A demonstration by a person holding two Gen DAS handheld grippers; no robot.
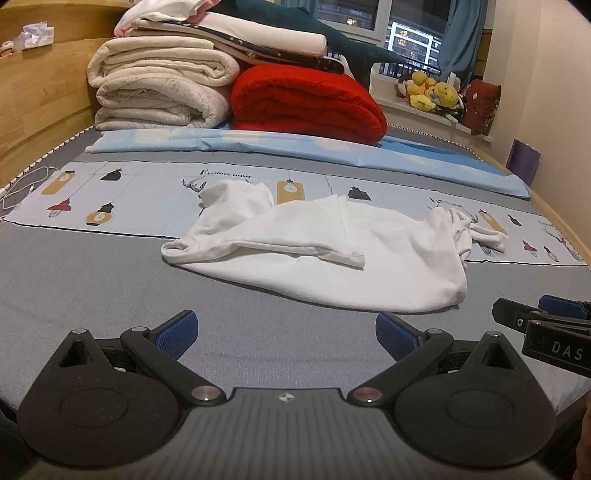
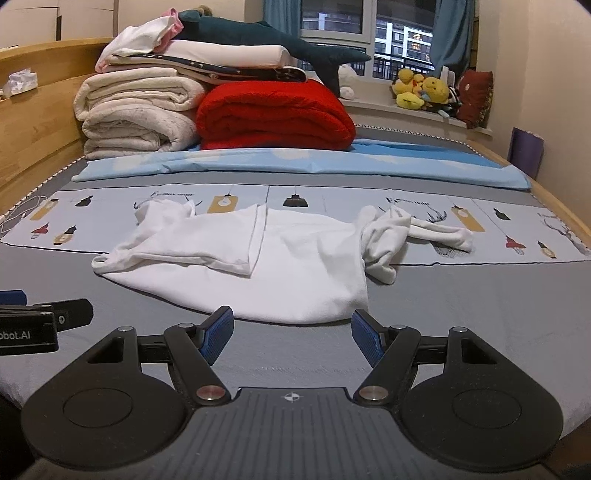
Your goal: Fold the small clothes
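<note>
Bed (image 1: 110, 280): grey sheet, blankets (image 1: 162, 85) stacked by window (image 1: 369, 18).

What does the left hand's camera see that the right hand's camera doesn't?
Only the left wrist view shows the left tool head-on, open, with the right one at its right edge.

Only the right wrist view shows the right tool head-on, open, with the left one at its left edge, plus the teal plush shark's head end.

Both show the crumpled white garment on the grey bed, untouched, the red blanket, cream quilts and yellow plush toys by the window.
</note>
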